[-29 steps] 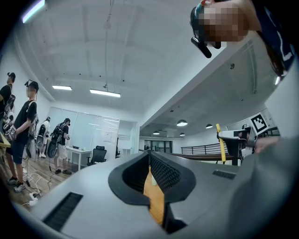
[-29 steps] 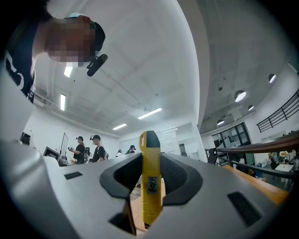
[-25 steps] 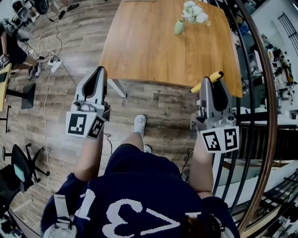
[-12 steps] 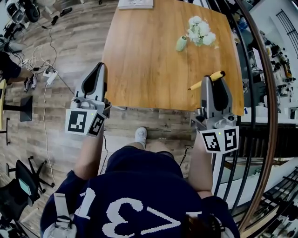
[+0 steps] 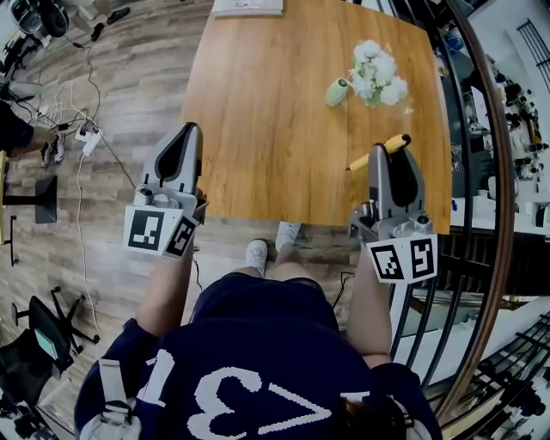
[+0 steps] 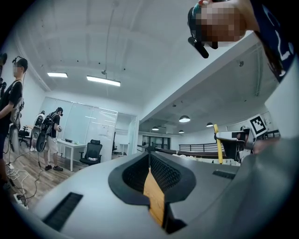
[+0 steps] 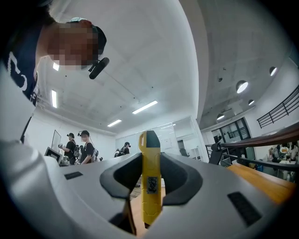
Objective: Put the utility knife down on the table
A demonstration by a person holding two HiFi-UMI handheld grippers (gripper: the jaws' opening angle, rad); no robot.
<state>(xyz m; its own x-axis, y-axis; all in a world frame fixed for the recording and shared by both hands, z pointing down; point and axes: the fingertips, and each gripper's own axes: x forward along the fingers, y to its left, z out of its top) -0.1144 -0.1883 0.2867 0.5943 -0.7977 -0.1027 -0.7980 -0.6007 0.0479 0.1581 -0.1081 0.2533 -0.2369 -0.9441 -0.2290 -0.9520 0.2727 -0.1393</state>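
Observation:
My right gripper (image 5: 384, 151) is shut on a yellow utility knife (image 5: 392, 143), which sticks out past the jaws toward the upper right. It hangs over the near right part of the wooden table (image 5: 275, 112). In the right gripper view the utility knife (image 7: 150, 177) stands upright between the right gripper's (image 7: 150, 156) dark pads, black tip at the top. My left gripper (image 5: 190, 131) sits at the table's near left edge, jaws together and holding nothing. In the left gripper view only a sliver of the table (image 6: 154, 200) shows between the left gripper's (image 6: 149, 158) pads.
White flowers with a green vase (image 5: 369, 73) lie on the table's far right. A paper (image 5: 247, 7) rests at the far edge. A curved railing (image 5: 491, 215) runs along the right. Cables (image 5: 82, 129) and an office chair (image 5: 39, 318) are on the floor at left.
The person has stepped up to the table. Both grippers have moved from over the floor to over the table's near edge, and the knife has stayed clamped in the right gripper.

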